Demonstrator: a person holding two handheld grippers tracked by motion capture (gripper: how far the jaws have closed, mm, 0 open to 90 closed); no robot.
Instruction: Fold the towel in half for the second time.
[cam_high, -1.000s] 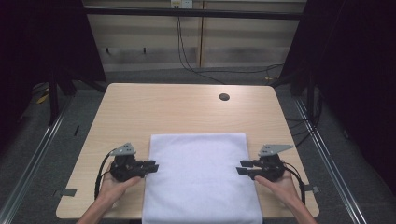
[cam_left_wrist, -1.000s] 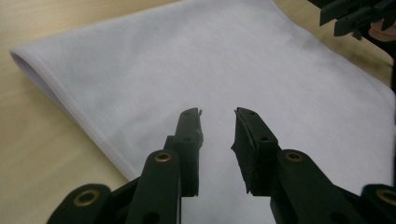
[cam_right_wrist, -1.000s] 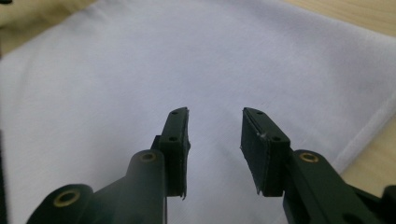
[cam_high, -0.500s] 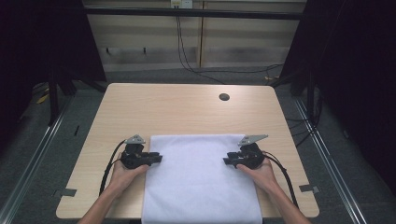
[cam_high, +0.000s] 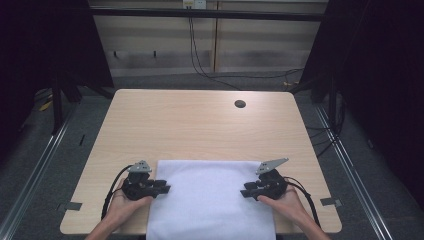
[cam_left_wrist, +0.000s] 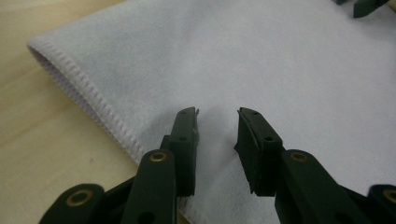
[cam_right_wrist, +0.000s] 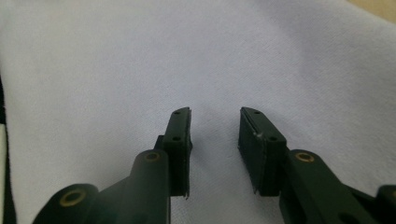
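White, soft and fleecy, the rectangular microfibre cloth (cam_high: 212, 200) lies flat at the near edge of the pale wooden table (cam_high: 200, 125), its front hanging slightly over the table's rim between the person's forearms. The left tool (cam_high: 161, 188) sits at the cloth's left edge and the right tool (cam_high: 248, 190) at its right edge, both pointing inward toward each other. In the left gripper view the jaws stand spread over the fabric, just inside the stitched hem (cam_left_wrist: 88, 91); in the right gripper view the jaws are likewise spread above plain cloth, with nothing between them.

The step in hand looks like taking hold of the two side edges, probably to fold or lift the cloth. To do it well, each tool should drop until the lower jaw slides under the hem, so that it catches the whole thickness and not just the nap. Both sides ought to be pinched at matching points along the edges; otherwise the cloth is likely to skew or wrinkle.
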